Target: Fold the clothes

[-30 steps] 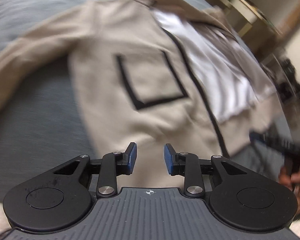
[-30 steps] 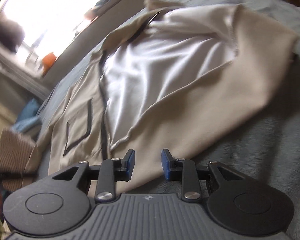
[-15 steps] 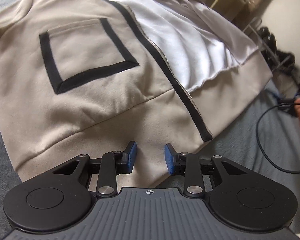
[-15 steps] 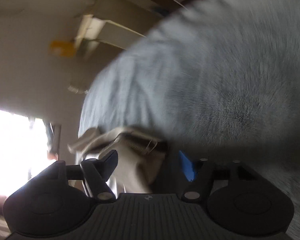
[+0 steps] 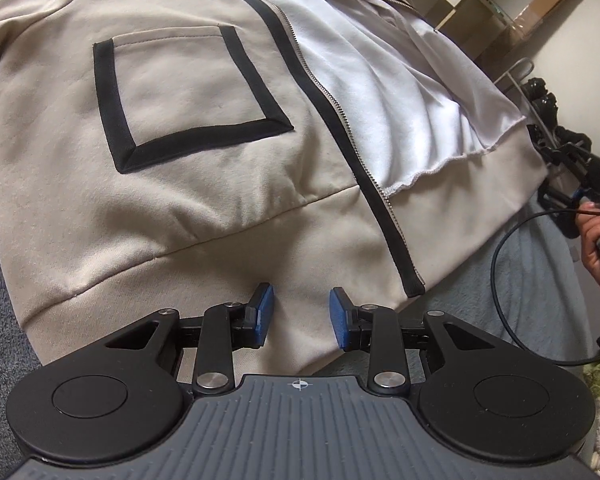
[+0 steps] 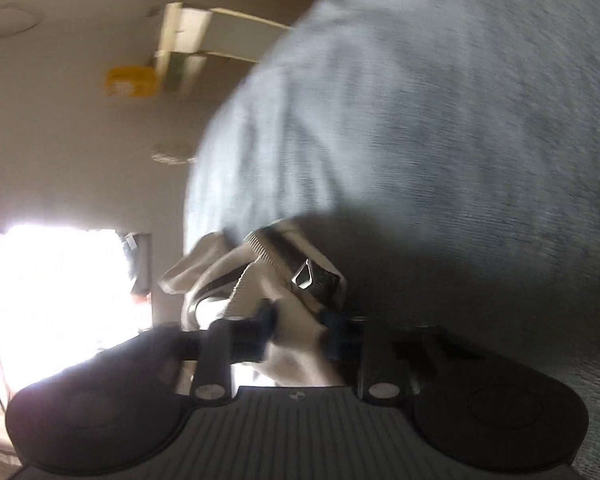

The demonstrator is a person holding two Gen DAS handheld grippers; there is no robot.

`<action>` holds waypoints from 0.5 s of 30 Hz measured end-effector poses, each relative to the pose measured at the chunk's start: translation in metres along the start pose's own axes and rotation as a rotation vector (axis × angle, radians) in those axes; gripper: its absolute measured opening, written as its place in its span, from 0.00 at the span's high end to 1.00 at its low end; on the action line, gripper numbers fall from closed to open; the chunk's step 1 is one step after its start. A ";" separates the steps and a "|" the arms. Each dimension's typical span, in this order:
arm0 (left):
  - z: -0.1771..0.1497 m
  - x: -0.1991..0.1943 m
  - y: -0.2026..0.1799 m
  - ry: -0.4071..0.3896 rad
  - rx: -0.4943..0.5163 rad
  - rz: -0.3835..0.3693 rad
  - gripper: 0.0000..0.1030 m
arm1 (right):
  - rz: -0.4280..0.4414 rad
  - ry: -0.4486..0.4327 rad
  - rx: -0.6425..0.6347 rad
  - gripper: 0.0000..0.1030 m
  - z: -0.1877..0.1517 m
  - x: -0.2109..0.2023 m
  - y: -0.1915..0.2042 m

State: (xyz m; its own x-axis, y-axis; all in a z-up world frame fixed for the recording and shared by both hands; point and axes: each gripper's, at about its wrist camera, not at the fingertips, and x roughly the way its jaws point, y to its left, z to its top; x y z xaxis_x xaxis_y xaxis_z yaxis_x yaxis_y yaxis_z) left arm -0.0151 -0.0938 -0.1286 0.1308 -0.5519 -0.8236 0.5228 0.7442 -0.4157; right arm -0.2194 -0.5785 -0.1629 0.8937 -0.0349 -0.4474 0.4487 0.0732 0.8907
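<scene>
Beige fleece fills most of my left view: a zip-up jacket (image 5: 204, 184) lies spread on the grey blanket (image 5: 512, 280), front side up, one flap turned back so its white lining (image 5: 392, 92) shows. A square pocket (image 5: 188, 96) edged in black sits on the near panel, and the black-taped zipper (image 5: 340, 120) runs from the collar end down to the hem. My left gripper (image 5: 299, 314) hangs over the hem band with its blue pads (image 5: 263, 306) apart and nothing between them; the cloth lies below the tips, and I cannot tell if they touch it. Off to the right of that view, past the jacket's edge, a hand (image 5: 598, 236) grips a dark handle, with a black cable (image 5: 500, 280) looping over the blanket beside it.

My right gripper (image 6: 298, 328) is closed on a bunch of the same jacket, near the zipper's end; the metal pull tab (image 6: 306, 276) sticks up just above the tips. That view is blurred and tilted, with the blanket on the right and a bright window (image 6: 56, 300) low on the left.
</scene>
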 end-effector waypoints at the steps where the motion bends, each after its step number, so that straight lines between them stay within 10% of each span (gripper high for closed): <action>1: 0.000 0.000 0.000 -0.001 -0.002 0.000 0.70 | 0.023 -0.003 -0.057 0.86 -0.003 -0.002 0.009; 15: -0.004 -0.001 0.003 -0.024 -0.037 -0.011 0.70 | -0.087 0.427 -1.372 0.90 -0.211 0.032 0.113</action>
State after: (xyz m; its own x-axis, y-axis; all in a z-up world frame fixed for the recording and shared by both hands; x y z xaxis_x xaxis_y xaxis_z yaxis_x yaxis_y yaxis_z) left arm -0.0166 -0.0897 -0.1303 0.1454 -0.5682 -0.8099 0.4930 0.7513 -0.4387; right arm -0.1400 -0.3608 -0.0936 0.6850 0.1886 -0.7037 -0.0745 0.9790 0.1899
